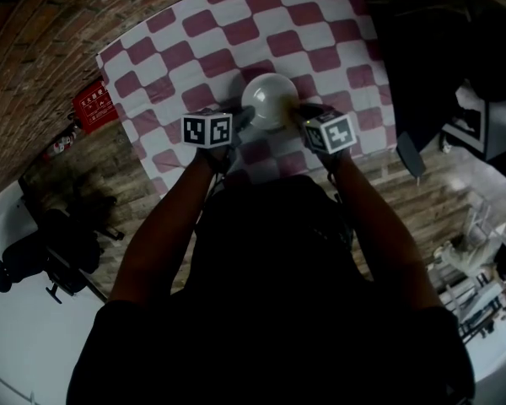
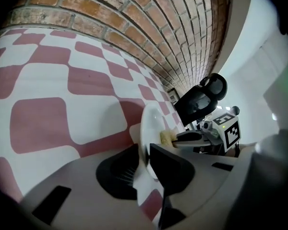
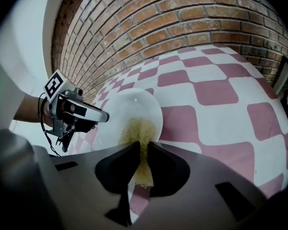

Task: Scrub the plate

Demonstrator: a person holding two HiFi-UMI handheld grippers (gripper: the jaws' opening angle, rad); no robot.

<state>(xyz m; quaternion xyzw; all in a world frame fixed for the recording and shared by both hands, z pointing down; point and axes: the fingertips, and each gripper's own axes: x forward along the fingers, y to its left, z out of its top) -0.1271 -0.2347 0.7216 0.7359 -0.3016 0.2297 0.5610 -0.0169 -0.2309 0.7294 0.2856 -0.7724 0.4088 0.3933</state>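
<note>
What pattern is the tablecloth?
The tablecloth is dusky-red and white checked; clearest in the right gripper view.

Black short-sleeved top (image 1: 270,336); left claw (image 2: 143,156) and right claw (image 3: 143,151), grey-shelled, black-padded; marker cubes (image 1: 207,131) at eleven and two o'clock.

The widest open run on the checked cloth (image 1: 236,32) lay from 10 to 2 o'clock of the plate (image 1: 270,98), with bare squares reaching toward the table's far side. The plate itself blocked the middle. It was hemmed at 8 o'clock by the left gripper (image 1: 241,121), clamped on its rim, and at 4 o'clock by the right gripper (image 1: 298,113), whose sponge (image 3: 140,133) reached over the plate's face. Only a narrow gap stood between the two grippers. The brick wall (image 3: 192,23) closed off the cloth beyond 12 o'clock. A dark chair (image 2: 204,97) stood off the table near 3 o'clock, and an office chair (image 1: 59,251) at 8 o'clock, well apart.
</note>
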